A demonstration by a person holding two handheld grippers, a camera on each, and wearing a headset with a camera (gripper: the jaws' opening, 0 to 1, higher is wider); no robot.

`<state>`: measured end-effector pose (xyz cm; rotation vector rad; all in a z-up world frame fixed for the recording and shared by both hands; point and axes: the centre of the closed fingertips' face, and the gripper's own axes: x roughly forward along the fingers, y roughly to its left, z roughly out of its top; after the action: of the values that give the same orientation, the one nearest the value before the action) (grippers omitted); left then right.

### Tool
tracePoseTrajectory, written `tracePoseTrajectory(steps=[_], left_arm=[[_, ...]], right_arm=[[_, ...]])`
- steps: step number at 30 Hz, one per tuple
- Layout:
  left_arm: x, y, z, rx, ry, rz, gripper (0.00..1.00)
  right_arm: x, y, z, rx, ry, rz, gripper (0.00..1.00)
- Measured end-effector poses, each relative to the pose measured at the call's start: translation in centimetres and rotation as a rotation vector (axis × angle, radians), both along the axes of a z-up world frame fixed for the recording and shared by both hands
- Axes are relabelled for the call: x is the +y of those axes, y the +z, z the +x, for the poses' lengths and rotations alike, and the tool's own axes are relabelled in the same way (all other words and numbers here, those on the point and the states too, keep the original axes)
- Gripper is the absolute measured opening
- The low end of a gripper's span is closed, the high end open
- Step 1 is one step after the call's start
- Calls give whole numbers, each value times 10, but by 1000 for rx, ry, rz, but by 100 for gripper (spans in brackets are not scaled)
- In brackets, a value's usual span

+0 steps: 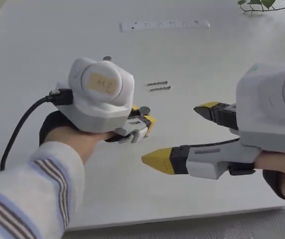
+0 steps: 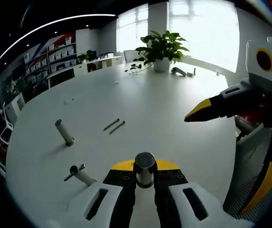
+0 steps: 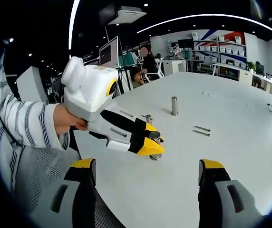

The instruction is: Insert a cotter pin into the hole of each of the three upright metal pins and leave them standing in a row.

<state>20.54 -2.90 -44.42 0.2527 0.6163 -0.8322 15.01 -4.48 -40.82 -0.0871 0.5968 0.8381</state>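
Note:
My left gripper is shut on an upright metal pin that stands on the white table. In the right gripper view the same gripper pinches that pin near its top. A second metal pin has a cotter pin through it. The third pin stands bare farther off. Two loose cotter pins lie flat on the table. My right gripper hangs open and holds nothing, just right of the held pin.
A white power strip lies at the far side of the table. A potted plant stands beyond it, with leaves at the top right corner. The table's near edge runs below both grippers. A black cable trails from the left gripper.

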Motion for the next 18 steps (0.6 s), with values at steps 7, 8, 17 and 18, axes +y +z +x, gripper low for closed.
tracePoseTrajectory(steps=[7,8,17,18], left_arm=[[0,-4,1,12,34,-12,10],[0,-4,1,8,33,-8,10],[-4,-9,-3,18,31,-4,10],[-5,-10,-4,17,30,-1,10]], right_arm=[[-2,-4,-1,10,-4,-5,88],[-2,-4,-1,12,-6,-4,88],[-3,-6,-3,20,-6,-5,87],[-3,-6,-3,21,-6,-5,87]])
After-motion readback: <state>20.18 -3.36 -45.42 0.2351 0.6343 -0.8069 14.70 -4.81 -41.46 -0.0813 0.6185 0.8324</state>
